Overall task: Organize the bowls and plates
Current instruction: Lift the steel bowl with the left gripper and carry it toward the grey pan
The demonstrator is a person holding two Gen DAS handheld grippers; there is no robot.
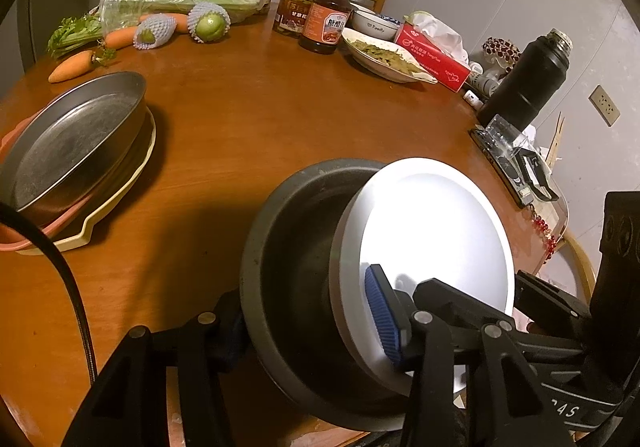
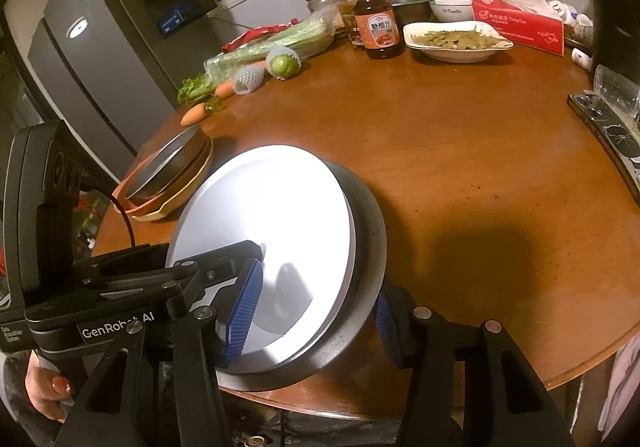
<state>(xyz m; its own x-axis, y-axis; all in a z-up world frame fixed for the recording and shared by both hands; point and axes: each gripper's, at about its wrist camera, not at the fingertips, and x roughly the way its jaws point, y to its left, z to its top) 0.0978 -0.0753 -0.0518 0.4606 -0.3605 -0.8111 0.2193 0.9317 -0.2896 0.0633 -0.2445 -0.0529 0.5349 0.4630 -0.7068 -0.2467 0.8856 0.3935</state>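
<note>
A dark grey bowl [image 1: 280, 287] sits near the table's front edge, with a white plate [image 1: 432, 231] leaning slanted inside it. My left gripper [image 1: 308, 327] straddles the near rim. Its right pad [image 1: 384, 315] lies on the plate's face, and its left finger is hidden behind the bowl's outer wall. My right gripper [image 2: 314, 317] clamps the same pair beside it. One of its pads [image 2: 244, 311] rests on the white plate [image 2: 264, 215]. The other presses the outside of the dark bowl [image 2: 372, 231].
A metal pan [image 1: 80, 135] rests on pink and cream trays at the left. Carrots [image 1: 72, 67], celery, a sauce bottle [image 1: 326, 19], a dish of greens [image 1: 384, 59], a tissue box and a black flask [image 1: 524, 79] line the far side. A phone [image 2: 608, 143] lies at the right edge.
</note>
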